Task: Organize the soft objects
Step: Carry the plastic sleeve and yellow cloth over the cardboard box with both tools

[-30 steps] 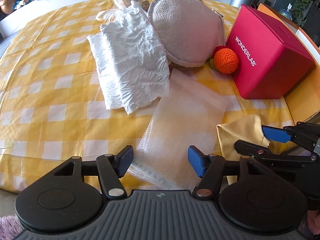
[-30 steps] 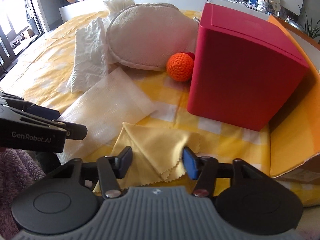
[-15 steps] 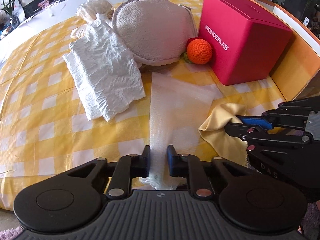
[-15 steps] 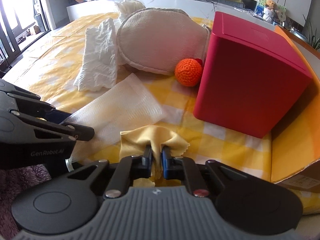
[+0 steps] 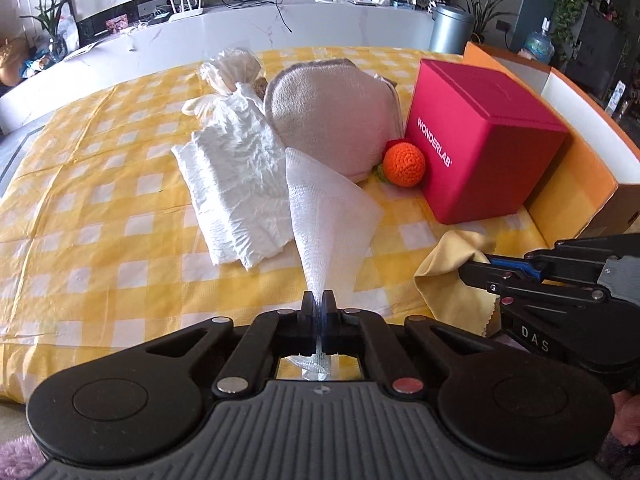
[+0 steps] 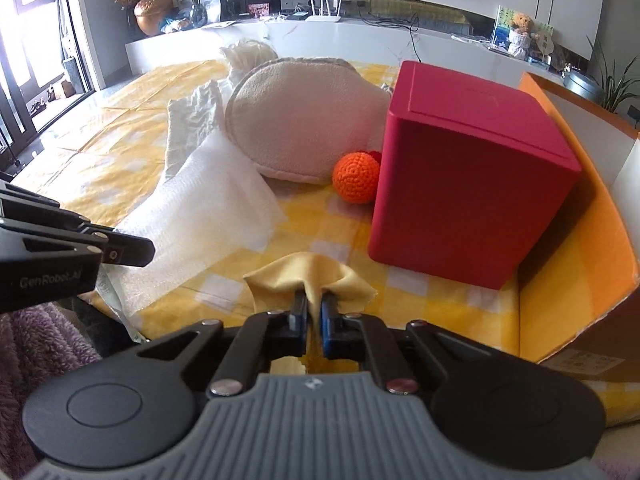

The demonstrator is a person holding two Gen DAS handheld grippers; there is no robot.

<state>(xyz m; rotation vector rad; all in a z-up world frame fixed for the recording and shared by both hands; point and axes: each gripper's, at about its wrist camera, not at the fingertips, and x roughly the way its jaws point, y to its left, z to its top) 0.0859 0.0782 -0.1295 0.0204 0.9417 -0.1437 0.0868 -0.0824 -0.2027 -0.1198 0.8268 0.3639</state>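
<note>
My left gripper [image 5: 319, 300] is shut on the near edge of a thin white mesh cloth [image 5: 328, 208], which rises off the checked tablecloth in a cone. In the right wrist view the same mesh cloth [image 6: 208, 216] lies to the left. My right gripper [image 6: 314, 306] is shut on a bunched yellow cloth [image 6: 280, 280], seen from the left wrist as a yellow cloth [image 5: 452, 276] at the right. Behind lie a crumpled white towel [image 5: 236, 184], a beige round cushion [image 5: 332, 124] and an orange crochet ball [image 5: 404, 165].
A red WONDERLAB box [image 5: 480, 140] stands at the right on the yellow checked tablecloth [image 5: 100, 208]. An orange cardboard box [image 6: 580, 272] sits open beyond it at the table's right edge. A tied whitish bag [image 5: 232, 70] lies at the back.
Both grippers went from open to shut, the left on the mesh cloth, the right on the yellow cloth. The left one has risen, drawing the mesh cloth up into a cone.
</note>
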